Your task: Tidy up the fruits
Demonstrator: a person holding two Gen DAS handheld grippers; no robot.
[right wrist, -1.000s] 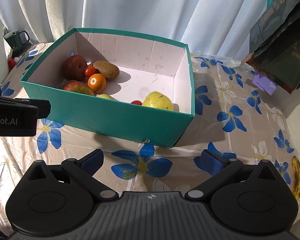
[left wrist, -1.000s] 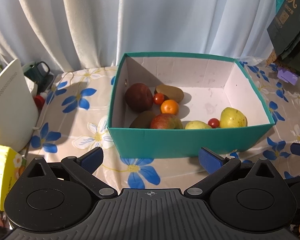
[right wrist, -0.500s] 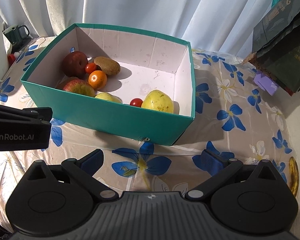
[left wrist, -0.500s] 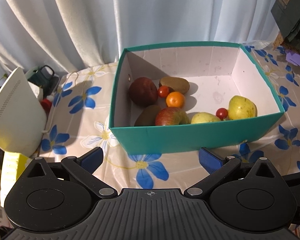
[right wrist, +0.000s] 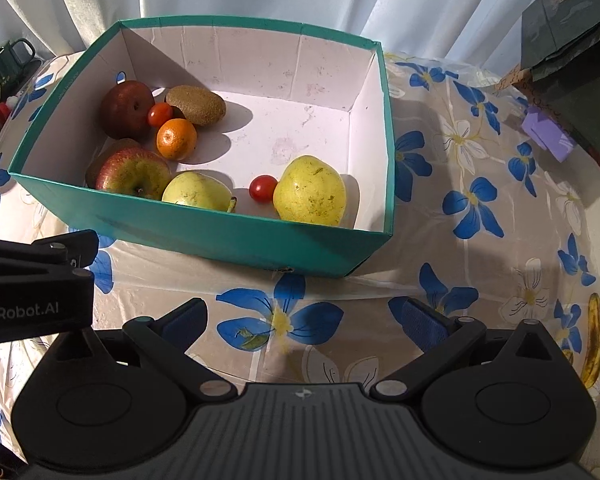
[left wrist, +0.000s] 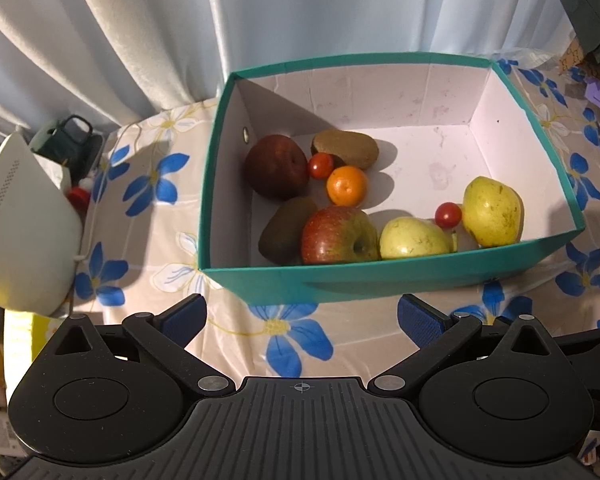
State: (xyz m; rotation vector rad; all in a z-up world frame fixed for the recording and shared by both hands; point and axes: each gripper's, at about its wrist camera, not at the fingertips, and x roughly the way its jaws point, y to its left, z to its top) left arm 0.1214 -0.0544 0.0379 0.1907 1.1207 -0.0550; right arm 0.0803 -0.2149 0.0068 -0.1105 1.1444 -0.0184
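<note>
Both my left claw (left wrist: 300, 316) and right claw (right wrist: 304, 316) hang wide and empty near the teal box (right wrist: 228, 236) holding the fruits, and I reckon a low reach clips its near wall.

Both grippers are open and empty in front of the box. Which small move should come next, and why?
Probably move the right gripper rightward toward the banana, which lies alone on the tablecloth at the right edge. The other fruits already sit inside the teal box, and both the right gripper and the left gripper hold nothing.
</note>
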